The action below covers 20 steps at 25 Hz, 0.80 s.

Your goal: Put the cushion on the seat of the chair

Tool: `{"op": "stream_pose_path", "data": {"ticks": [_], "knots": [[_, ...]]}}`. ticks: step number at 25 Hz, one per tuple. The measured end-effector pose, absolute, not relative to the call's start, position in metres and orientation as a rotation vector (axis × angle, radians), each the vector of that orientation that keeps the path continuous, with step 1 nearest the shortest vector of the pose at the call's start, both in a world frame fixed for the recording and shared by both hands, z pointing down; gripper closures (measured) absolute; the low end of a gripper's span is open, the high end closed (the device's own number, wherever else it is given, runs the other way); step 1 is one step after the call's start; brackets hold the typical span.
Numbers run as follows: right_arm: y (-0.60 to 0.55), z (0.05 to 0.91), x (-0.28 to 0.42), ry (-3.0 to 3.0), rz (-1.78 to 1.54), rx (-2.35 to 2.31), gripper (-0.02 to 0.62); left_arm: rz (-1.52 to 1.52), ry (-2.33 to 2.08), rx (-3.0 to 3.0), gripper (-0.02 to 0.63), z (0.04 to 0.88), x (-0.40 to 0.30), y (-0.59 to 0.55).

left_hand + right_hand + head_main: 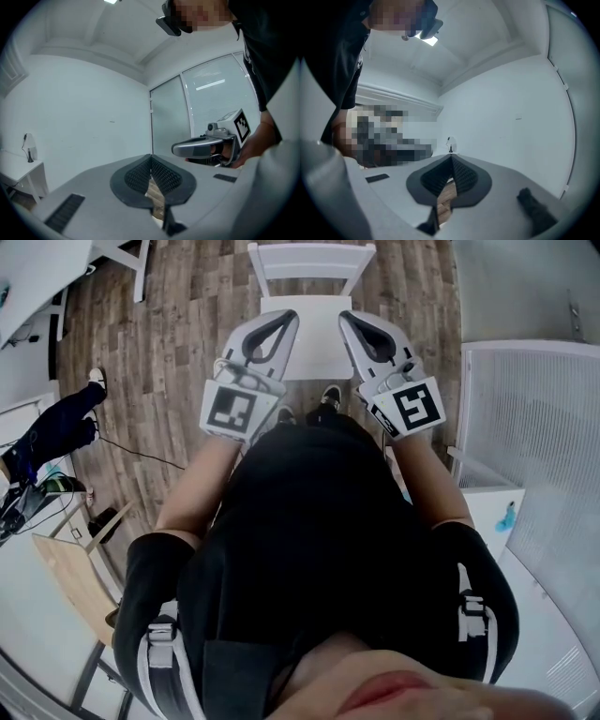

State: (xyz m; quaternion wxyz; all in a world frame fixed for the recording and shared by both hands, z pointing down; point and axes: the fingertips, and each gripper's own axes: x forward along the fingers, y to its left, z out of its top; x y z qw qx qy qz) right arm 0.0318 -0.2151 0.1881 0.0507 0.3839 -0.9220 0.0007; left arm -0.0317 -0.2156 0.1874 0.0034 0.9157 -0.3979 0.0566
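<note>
**Both grippers shut and empty in front of the white chair**

We see the left gripper (287, 319) and the right gripper (349, 319) held side by side, near each other but apart, in front of the person's black top (319, 521). In each gripper's own view the 2 jaws are pressed together at the tips. Nothing is pinched between the ribbed black pads (138, 176), and only a sliver of floor shows through the gap under them. Each gripper carries a cube with square markers (232, 409) at its near end.

Beyond the grippers stands the white wooden chair (309, 259), its slatted back at the far side, on the brown wood-plank floor (178, 324). Its seat (307, 334) shows as a flat white square between the 2 grippers. We cannot tell whether that white surface is the cushion or the bare seat. The person's 2 black shoes (328, 395) stand just on the near side of the seat's edge.

At the left, another person's leg in dark trousers (56, 423) rests on the floor. At the right stands a white ribbed panel (534, 418). In the left gripper view the right gripper appears at the right, in front of a glass partition (168, 122).
</note>
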Motion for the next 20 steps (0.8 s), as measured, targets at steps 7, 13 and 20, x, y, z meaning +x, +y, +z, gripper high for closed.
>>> {"op": "stream_pose_path", "data": {"ticks": [7,13,20], "knots": [[-0.2127,0.189,0.0353,-2.799,-0.001,1.164,0.58,0.183,-1.253,2.858,0.594,0.1886,-0.0319,-0.216],[-0.2136,0.1886,0.0335,-2.787,-0.016,1.164,0.58,0.172,-1.254,2.853,0.594,0.1881,-0.0324,-0.2195],[-0.2163,0.1892,0.0325,-2.788,-0.011,1.177,0.58,0.161,-1.249,2.842,0.594,0.1924,-0.0341,-0.2211]]}}
